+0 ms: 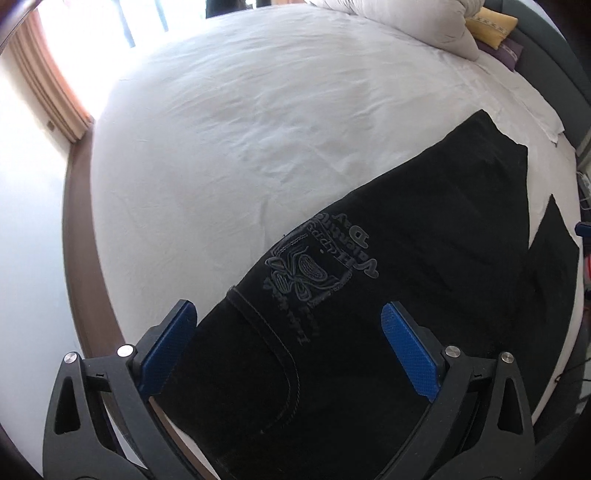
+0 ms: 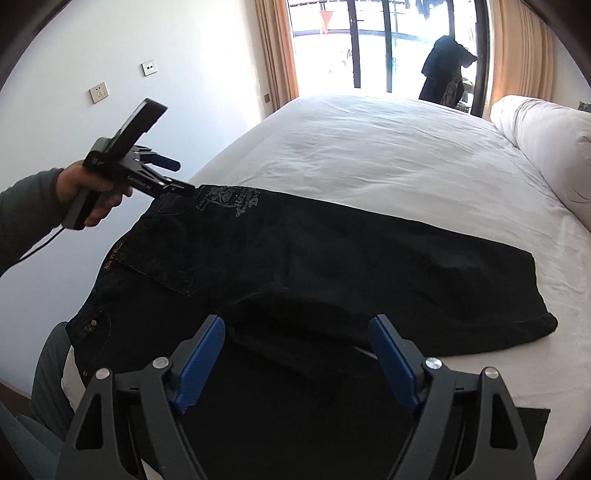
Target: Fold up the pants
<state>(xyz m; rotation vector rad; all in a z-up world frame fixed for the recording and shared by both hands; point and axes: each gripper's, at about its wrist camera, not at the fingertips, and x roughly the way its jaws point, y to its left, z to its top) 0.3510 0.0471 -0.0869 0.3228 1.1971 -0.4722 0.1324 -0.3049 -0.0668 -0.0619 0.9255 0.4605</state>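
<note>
Black pants (image 2: pixel 332 258) with a grey print (image 2: pixel 229 201) lie flat on the white bed sheet (image 2: pixel 369 147), waist to the left and legs running right. In the left wrist view the pants (image 1: pixel 406 258) cross from bottom centre to upper right, the print (image 1: pixel 314 266) near the middle. My left gripper (image 1: pixel 288 332) stands open above the pocket area, touching nothing. From the right wrist view a hand holds that left gripper (image 2: pixel 181 177) over the far waist corner. My right gripper (image 2: pixel 297 354) is open above the nearer leg, pads clear of the cloth.
A rolled white duvet (image 2: pixel 546 147) lies along the bed's right side, with a yellow pillow (image 1: pixel 491 26) behind it. A glass balcony door (image 2: pixel 369 44) with curtains stands past the bed. The wall with sockets (image 2: pixel 99 92) is left; the bed's brown frame (image 1: pixel 81 221) edges the mattress.
</note>
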